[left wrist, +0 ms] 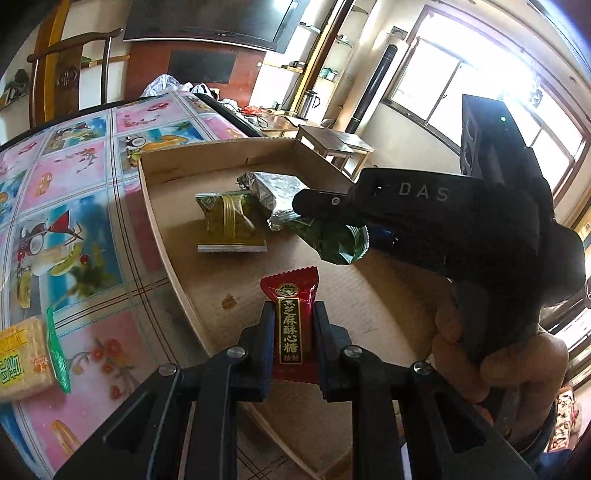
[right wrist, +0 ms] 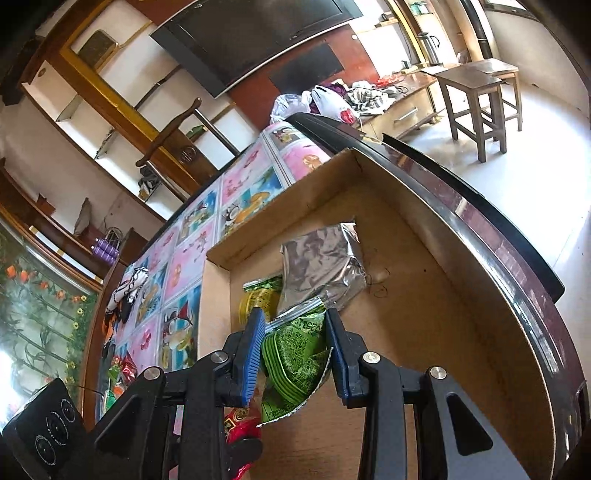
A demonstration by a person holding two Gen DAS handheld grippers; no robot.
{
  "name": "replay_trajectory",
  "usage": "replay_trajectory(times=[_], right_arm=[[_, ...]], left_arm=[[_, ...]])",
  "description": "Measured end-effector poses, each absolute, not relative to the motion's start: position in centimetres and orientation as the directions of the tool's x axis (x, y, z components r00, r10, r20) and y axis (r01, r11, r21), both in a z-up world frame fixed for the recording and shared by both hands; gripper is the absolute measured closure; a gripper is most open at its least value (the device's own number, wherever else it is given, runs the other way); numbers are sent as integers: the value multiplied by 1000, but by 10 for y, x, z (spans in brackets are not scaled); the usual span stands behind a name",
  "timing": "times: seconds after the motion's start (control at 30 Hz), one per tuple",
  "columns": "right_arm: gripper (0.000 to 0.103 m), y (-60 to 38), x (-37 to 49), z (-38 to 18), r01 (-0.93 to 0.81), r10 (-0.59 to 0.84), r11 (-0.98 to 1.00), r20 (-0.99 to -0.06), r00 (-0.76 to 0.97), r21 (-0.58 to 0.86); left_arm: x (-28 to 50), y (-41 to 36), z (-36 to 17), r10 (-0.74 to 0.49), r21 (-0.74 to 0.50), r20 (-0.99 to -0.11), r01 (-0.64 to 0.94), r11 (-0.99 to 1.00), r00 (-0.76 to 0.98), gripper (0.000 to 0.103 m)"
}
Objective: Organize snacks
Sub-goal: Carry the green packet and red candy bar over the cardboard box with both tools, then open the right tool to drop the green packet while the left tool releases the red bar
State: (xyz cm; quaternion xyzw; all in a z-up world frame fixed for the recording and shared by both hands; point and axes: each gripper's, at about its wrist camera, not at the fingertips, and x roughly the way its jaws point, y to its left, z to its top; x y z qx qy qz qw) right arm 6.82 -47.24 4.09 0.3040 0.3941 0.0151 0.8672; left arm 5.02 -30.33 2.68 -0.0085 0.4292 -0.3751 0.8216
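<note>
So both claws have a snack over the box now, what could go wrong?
1. The right claw pinches the green packet across its crinkly middle, so it might get squashed or slip out crooked.
2. The left claw holds the red candy close to the cardboard box wall, so if dropped here it might land on the table.
3. The two claws are close together and could bump.

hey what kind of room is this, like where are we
Most likely a home living or dining room: a big flat-screen television on the wall, a table under a fruit-print cloth, a wooden chair and a small stool on the floor.
</note>
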Motion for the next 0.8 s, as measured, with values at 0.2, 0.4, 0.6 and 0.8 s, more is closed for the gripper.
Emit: replay_trajectory(times=[0.2, 0.4, 0.6, 0.8], right_arm=[[68, -471, 71, 35, 225, 276, 808, -688, 671, 544], [68, -468, 73, 32, 223, 284, 814, -702, 653, 537], [68, -465, 75, 30, 222, 288, 817, -711, 642, 532], [68, -464, 76, 30, 221, 289, 820, -715, 637, 528]], left_arm=[[48, -308, 21, -609, -313, -712, 618, 721, 349, 85], [47, -309, 20, -606, -302, -710, 623, 722, 358, 85], [44, -310, 20, -607, -298, -708, 627, 720, 361, 85], [42, -311, 20, -608, -296, -707, 629, 718, 361, 85]])
